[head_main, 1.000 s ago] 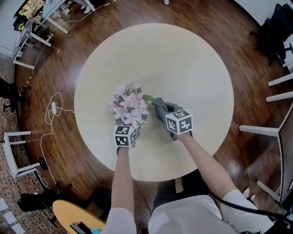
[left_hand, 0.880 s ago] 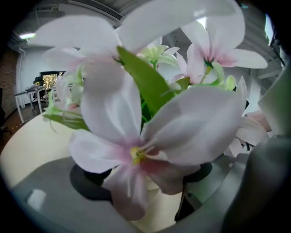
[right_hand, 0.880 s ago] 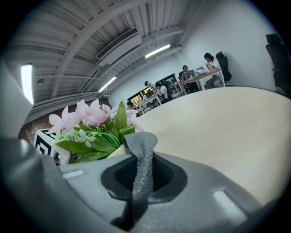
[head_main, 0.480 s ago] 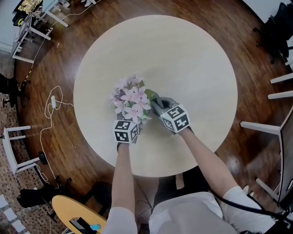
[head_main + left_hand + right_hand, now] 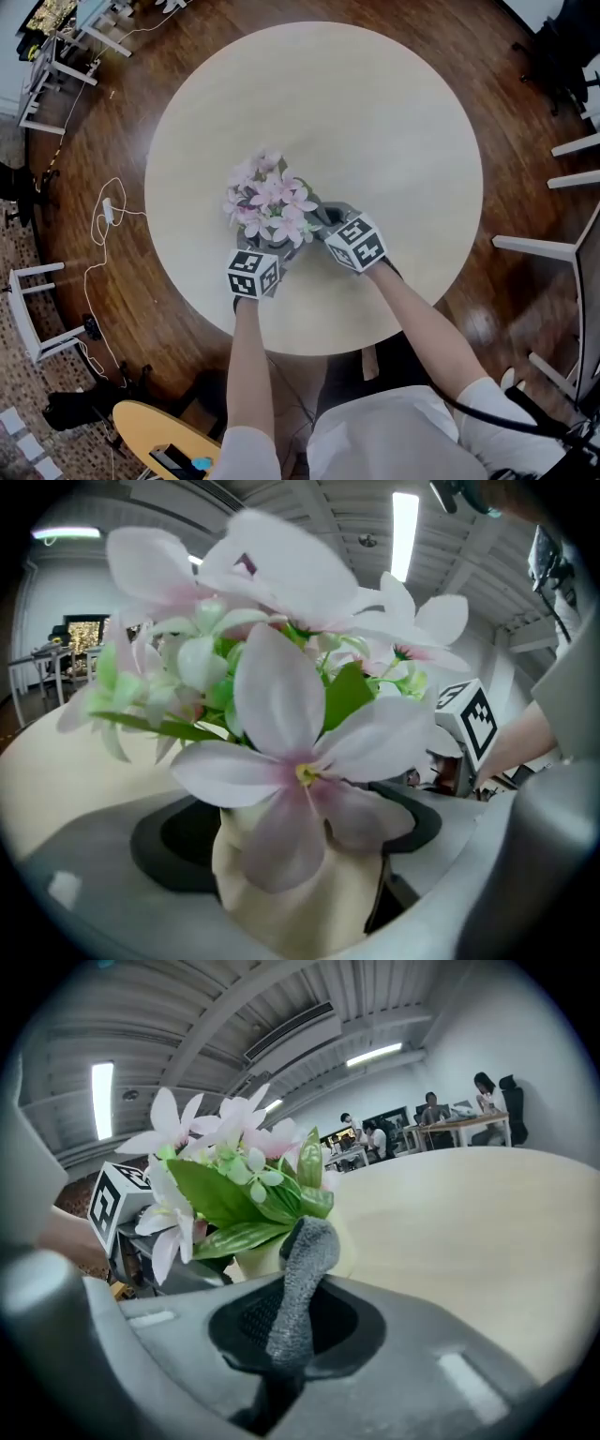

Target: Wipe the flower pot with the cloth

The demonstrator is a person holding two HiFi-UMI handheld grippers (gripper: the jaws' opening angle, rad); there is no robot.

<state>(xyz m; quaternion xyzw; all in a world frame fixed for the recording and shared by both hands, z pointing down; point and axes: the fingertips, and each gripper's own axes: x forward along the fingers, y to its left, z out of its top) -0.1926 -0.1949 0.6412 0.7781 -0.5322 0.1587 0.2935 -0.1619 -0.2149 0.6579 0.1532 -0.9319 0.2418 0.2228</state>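
We see a round beige table (image 5: 375, 103) with the flower pot (image 5: 300, 907) standing towards its near side, a little left of centre. The pot is cream-coloured and holds pink artificial flowers (image 5: 267, 202) with green leaves, which hide the pot from the head view.

The left gripper (image 5: 263, 255) reaches in from the near side with the pot between its 2 jaws. Those jaws have just been opening. In the left gripper view a dark gap shows between the pot's right side and the jaw there, so we read them as apart and not pressing on the pot.

The right gripper (image 5: 330, 225) sits just right of the flowers, its jaws closed on a grey cloth (image 5: 300, 1283). A rolled fold of the cloth stands up from between the jaws, and its top lies just beside the pot's rim and the lower leaves. We cannot tell whether cloth and pot touch.

Each gripper's marker cube (image 5: 253, 274) faces up towards the head camera.
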